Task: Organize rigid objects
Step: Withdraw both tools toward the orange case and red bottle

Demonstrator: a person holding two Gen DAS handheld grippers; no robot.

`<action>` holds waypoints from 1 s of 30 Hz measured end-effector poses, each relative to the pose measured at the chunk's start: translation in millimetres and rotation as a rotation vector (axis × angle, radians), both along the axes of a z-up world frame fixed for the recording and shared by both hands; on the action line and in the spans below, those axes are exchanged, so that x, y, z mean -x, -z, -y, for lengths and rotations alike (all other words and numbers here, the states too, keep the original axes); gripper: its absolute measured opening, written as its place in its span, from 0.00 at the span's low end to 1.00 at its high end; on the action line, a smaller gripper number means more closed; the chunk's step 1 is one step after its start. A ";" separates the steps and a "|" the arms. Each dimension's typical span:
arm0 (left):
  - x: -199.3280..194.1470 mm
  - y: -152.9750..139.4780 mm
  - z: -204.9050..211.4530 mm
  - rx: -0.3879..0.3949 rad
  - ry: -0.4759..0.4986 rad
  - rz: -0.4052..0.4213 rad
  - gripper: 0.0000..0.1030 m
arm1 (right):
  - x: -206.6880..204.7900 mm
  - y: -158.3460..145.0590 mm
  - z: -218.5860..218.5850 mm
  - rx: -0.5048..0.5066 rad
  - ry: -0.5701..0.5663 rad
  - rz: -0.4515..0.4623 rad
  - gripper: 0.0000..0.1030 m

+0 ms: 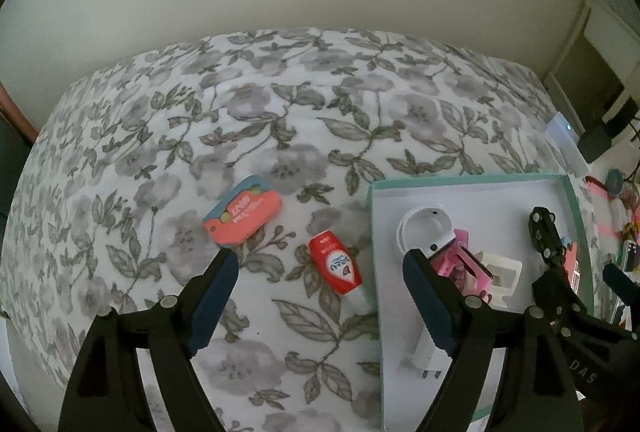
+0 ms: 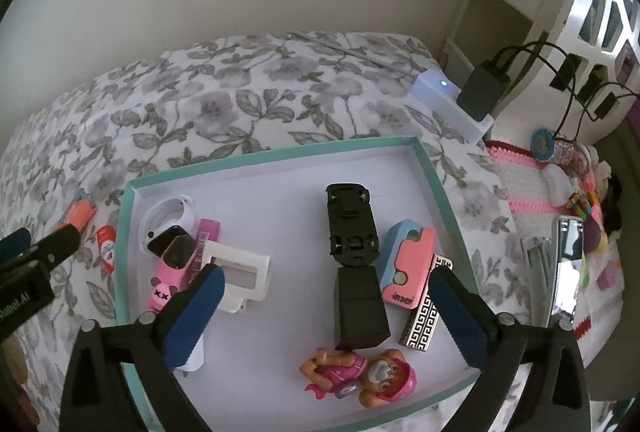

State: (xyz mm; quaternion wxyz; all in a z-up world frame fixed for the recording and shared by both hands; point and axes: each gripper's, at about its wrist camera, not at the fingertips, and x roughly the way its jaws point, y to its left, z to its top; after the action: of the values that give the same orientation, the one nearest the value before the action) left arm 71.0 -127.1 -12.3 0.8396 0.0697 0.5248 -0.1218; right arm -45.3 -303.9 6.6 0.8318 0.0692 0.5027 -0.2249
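The bed [image 1: 280,103], with its grey floral cover, fills most of both views and is being used as the work surface. The tray [image 2: 276,149], teal-rimmed with a white floor, sits centre frame in the right wrist view and at the right edge of the left one; it's clearly meant as the collection spot, since most of the small stuff is already gathered inside it.

In the tray, a black mount [image 2: 354,260] is laid lengthwise down the middle, a white adapter [image 2: 248,272] at lower left, a smartwatch [image 2: 172,246] at upper left, a pink-and-blue case [image 2: 408,268] to the right of the mount, and a pup figure [image 2: 360,378] at the bottom. Writing on the case can't be made out reliably.

Two things are left outside on the cover: a second case [image 1: 243,211] left of centre in the left wrist view, and a red bottle [image 1: 338,266] just beside the tray's left wall. The bottle's label is printed but too blurred to be read.

The left gripper [image 1: 320,280] is spread wide and empty, with the bottle framed between its fingers, so that's probably the next pick. The right gripper [image 2: 324,296] is also released, nothing held, hanging over the tray. "Robot.AI" can be partly read on the left tool at the left edge of the right wrist view.
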 end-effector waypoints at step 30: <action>-33.1 7.3 -84.8 0.138 -0.192 -0.065 0.82 | -11.6 -3.2 -19.3 -0.059 -0.059 0.106 1.00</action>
State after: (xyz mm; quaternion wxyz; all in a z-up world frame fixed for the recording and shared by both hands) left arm 104.1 -42.3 -19.5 0.8326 -0.0429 0.5465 -0.0790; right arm -33.7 -284.6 9.8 0.8611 0.0907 0.4662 -0.1813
